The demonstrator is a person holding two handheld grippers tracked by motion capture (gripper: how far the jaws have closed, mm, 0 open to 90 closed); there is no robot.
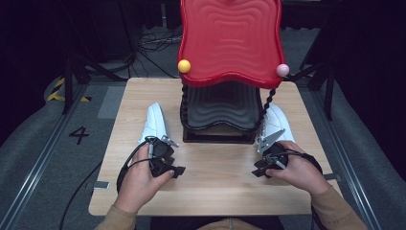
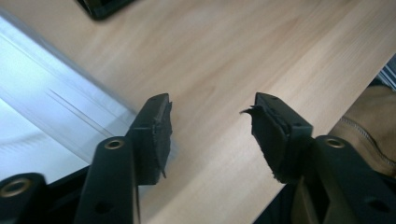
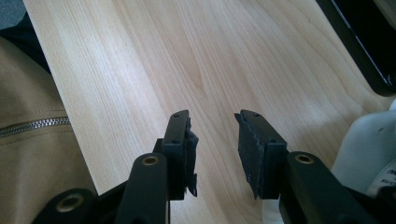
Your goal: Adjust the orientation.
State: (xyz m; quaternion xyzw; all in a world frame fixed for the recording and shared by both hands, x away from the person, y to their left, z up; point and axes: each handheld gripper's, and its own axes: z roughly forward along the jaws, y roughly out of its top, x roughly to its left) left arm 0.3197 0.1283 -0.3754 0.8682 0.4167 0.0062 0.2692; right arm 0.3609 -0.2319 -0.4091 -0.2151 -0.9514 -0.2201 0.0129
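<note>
Two white shoes lie on the wooden table [image 1: 215, 191], one on each side of a shelf rack. The left shoe [image 1: 154, 122] is just beyond my left gripper [image 1: 176, 170], and a pale blurred surface [image 2: 37, 126] beside the left jaw looks like that shoe. My left gripper [image 2: 212, 105] is open over bare wood. The right shoe [image 1: 275, 125] lies right behind my right gripper [image 1: 259, 170], and its white edge [image 3: 369, 149] shows at the right. My right gripper [image 3: 212, 119] is open too, with nothing between its jaws.
The rack stands at the table's middle back, with a red wavy top shelf [image 1: 230, 40], a black lower shelf [image 1: 222, 108] and twisted posts. A yellow ball [image 1: 184, 66] and a pink ball [image 1: 282, 70] sit at the red shelf's front corners. The rack's black base [image 3: 359, 51] is near the right gripper.
</note>
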